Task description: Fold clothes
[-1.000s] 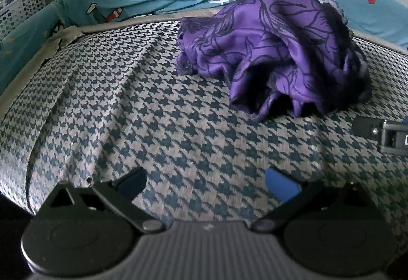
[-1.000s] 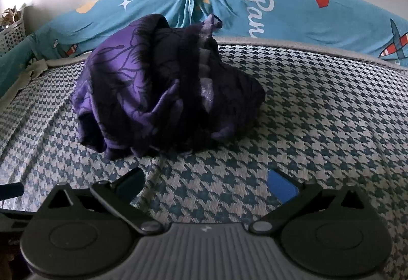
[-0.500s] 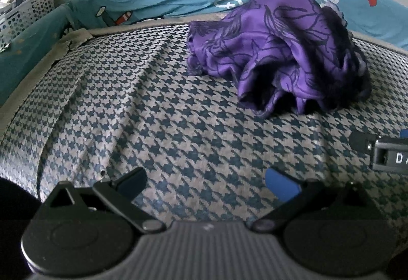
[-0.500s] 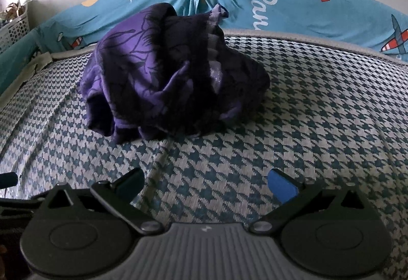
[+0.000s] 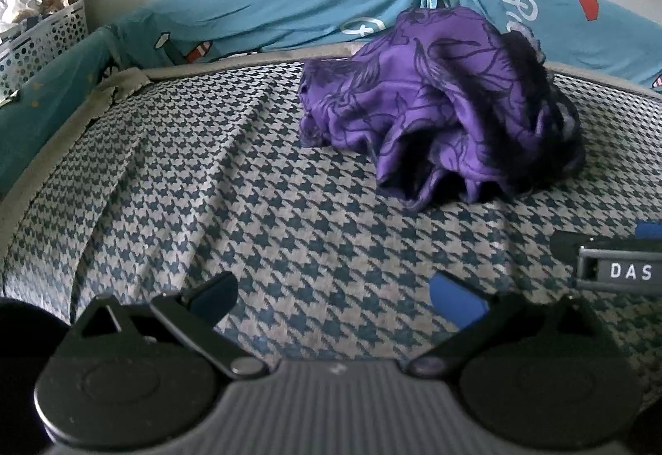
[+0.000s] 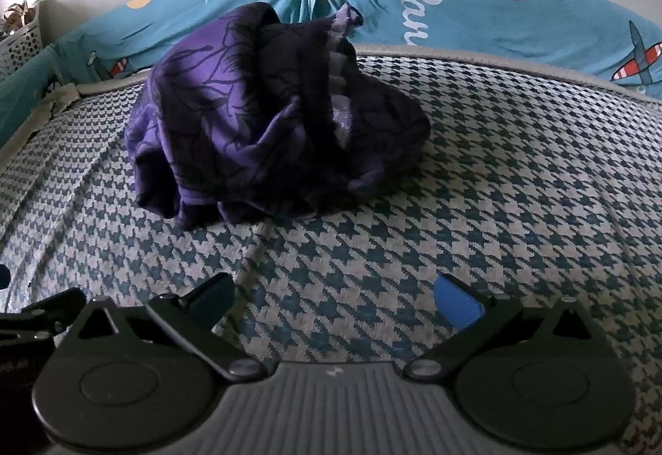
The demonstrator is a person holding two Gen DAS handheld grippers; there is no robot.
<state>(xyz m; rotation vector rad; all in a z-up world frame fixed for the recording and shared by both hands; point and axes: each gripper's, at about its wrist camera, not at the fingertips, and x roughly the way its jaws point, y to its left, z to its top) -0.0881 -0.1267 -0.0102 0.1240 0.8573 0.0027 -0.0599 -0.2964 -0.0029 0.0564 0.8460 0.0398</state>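
Two grippers: you hold both low over the bed cover, side by side, each facing the same heap of cloth.
Left gripper (image 5: 333, 295): your jaws stand wide apart with nothing between the blue pads but the bed cover below them.
Right gripper (image 6: 335, 299): your jaws are spread just as wide, gripping nothing; the body of this tool also shows at the right edge of the left wrist view, with the letters "DAS" on it.
Bed cover (image 5: 248, 181): a blue and pale houndstooth weave fills the near and middle ground; long creases run away from you on the left side.
Purple garment (image 5: 438, 99): your task's thing lies crumpled in one heap on the bed cover, well ahead of both grippers and touching neither; it sits right of centre from your left wrist and left of centre from your right wrist (image 6: 269, 115), a dark line pattern on shiny cloth.
Blue sheet (image 5: 289, 16): beyond the garment, a printed cloth with stars, planes and lettering runs along the far edge of the bed.
Basket (image 5: 37, 37): a white perforated one stands at the far left by the pale wall.
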